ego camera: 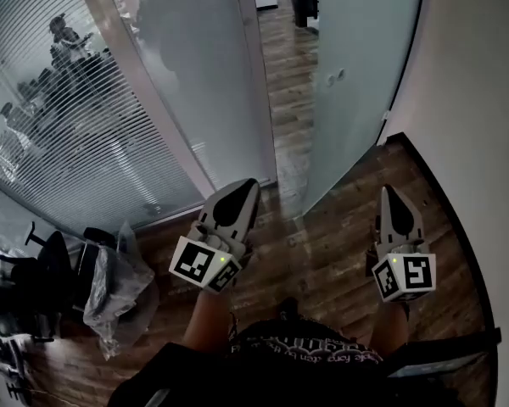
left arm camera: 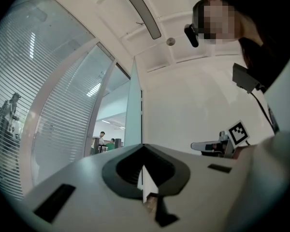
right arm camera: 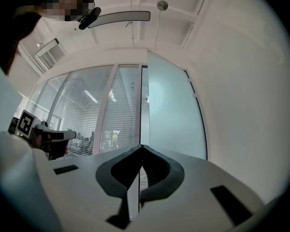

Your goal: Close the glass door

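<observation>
The frosted glass door (ego camera: 356,75) stands swung open against the white wall on the right, and the doorway (ego camera: 287,75) to its left shows wooden floor beyond. It appears edge-on (left arm camera: 134,115) in the left gripper view and as a broad pale panel (right arm camera: 174,115) in the right gripper view. My left gripper (ego camera: 246,185) points at the foot of the door frame, jaws closed together with nothing between them (left arm camera: 143,146). My right gripper (ego camera: 388,192) is shut and empty too (right arm camera: 141,148), short of the door's lower part. Neither touches the door.
A striped frosted glass wall (ego camera: 76,117) runs along the left. A black office chair (ego camera: 34,278) and a crumpled plastic bag (ego camera: 119,287) sit at the lower left. The white wall (ego camera: 483,142) closes the right side. People stand beyond the doorway (left arm camera: 102,141).
</observation>
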A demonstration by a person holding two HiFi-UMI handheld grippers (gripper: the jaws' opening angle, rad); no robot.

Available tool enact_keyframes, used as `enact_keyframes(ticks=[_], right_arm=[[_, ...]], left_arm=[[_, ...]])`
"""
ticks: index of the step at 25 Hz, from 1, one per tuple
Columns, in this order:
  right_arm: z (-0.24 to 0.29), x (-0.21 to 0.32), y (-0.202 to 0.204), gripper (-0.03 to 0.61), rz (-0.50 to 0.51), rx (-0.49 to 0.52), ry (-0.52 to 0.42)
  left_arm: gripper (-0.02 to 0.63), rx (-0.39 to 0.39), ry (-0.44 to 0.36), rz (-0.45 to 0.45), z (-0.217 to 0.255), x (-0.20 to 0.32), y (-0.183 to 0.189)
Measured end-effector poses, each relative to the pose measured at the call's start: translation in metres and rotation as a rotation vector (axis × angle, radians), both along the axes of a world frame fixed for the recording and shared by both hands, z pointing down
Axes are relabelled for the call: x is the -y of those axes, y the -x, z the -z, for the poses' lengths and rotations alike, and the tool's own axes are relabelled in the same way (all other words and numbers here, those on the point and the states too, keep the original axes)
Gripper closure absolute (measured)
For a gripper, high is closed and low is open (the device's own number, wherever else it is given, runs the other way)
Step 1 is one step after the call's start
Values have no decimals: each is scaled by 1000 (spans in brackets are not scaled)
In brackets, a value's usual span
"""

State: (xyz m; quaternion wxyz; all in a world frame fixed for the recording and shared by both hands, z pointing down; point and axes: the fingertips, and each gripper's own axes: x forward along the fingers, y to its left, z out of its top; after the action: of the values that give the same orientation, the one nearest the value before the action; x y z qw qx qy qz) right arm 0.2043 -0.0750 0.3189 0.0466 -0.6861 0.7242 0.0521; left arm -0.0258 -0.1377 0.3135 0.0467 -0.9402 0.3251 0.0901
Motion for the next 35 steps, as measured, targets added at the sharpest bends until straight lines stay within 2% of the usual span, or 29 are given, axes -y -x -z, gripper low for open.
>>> enact_keyframes(ticks=[9, 20, 28, 35], right_arm=[[-7, 61, -8, 575, -22, 8, 19], [-10, 155, -50, 575, -12, -10, 26], [-4, 237, -86, 575, 59, -26, 22], [-16, 290, -99, 575, 114, -27, 38]], left_arm=[[612, 3, 28, -50, -7, 62, -12], [612, -39, 13, -31, 0, 147, -46], [612, -28, 19, 22, 1, 216, -84], [612, -34, 17, 43, -3, 257, -108]])
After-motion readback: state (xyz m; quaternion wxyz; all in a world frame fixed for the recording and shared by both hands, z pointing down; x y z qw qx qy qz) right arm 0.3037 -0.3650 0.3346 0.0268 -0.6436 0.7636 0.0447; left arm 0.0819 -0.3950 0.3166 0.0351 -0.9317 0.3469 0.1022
